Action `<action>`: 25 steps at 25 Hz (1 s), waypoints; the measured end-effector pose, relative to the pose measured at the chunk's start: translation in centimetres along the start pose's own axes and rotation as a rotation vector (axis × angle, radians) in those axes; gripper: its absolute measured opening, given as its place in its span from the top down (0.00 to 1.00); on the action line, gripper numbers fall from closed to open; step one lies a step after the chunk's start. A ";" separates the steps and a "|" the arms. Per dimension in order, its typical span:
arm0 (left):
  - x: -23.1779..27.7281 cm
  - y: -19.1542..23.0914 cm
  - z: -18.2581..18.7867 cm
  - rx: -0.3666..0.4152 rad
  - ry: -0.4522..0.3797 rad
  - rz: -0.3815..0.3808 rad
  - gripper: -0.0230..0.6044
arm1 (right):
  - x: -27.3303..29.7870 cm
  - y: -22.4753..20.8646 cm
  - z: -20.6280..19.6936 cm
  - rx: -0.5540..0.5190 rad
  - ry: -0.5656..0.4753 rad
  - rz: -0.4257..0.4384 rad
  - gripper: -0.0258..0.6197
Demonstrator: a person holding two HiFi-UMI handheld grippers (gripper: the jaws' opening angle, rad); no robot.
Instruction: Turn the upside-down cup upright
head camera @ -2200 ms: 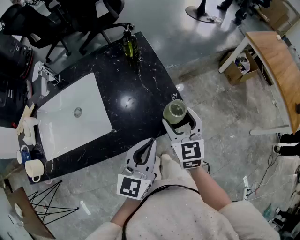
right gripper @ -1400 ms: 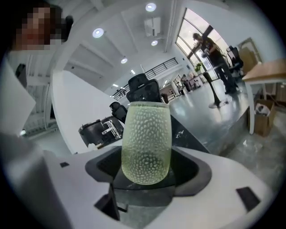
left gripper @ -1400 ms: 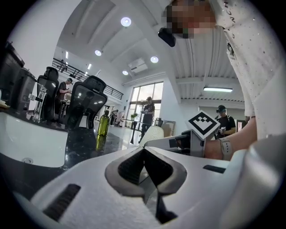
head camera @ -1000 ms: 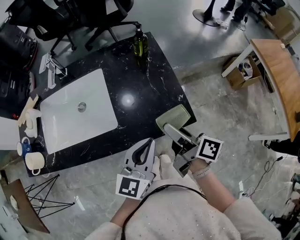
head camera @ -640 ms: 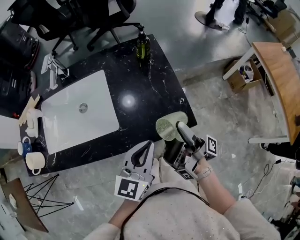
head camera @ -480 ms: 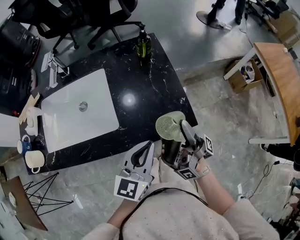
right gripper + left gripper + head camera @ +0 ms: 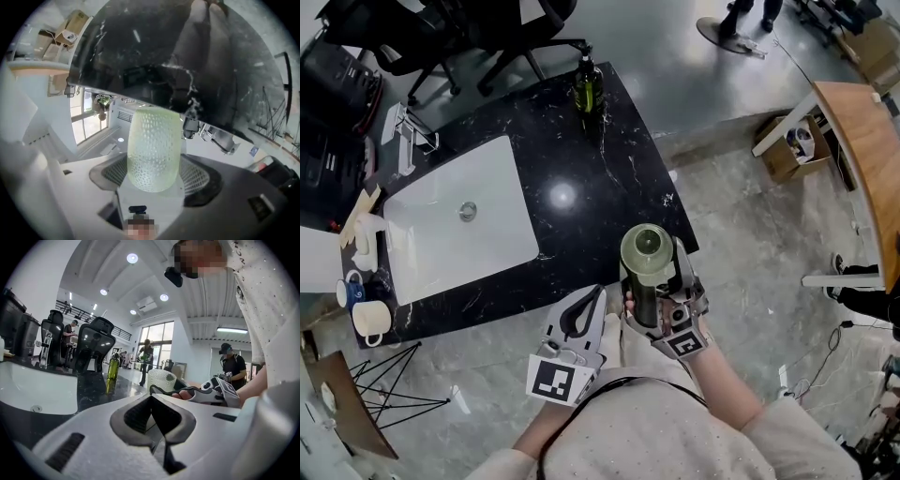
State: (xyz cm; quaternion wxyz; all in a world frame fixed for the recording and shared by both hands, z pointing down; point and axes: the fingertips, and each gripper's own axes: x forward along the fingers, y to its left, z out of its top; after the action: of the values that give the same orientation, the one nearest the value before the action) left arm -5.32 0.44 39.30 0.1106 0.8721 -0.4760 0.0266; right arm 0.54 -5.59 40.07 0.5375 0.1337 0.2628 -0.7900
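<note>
Two grippers: R gripper (image 7: 652, 278) clamps pale-green cup (image 7: 645, 249), mouth up, over black counter (image 7: 609, 164) edge; L gripper (image 7: 594, 300) jaws together, empty.

One pale green cup (image 7: 648, 251). Two tools: left tool (image 7: 592, 300), right tool (image 7: 656, 281). One green bottle (image 7: 587, 87), one white sink (image 7: 455, 223). Two mugs at the worktop's (image 7: 609, 187) left edge: cream mug (image 7: 370, 319), blue-and-white mug (image 7: 345, 292).
</note>
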 end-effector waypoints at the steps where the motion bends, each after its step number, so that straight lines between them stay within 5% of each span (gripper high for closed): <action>1: 0.0 -0.1 0.0 -0.004 0.000 0.000 0.95 | 0.0 0.1 -0.1 0.013 0.005 0.013 0.43; 13: 0.4 -0.3 -1.1 -0.046 0.038 -0.001 0.95 | 0.6 1.0 0.8 -0.004 0.072 0.063 0.43; 25: 0.4 0.2 -1.0 0.008 0.013 0.001 0.95 | 0.1 1.1 -0.8 -0.108 0.184 0.056 0.42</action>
State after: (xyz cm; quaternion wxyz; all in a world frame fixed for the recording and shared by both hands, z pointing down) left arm -5.18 0.27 40.37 0.1103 0.8720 -0.4756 0.0344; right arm 1.48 -5.58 39.07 0.5395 0.1842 0.3493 -0.7437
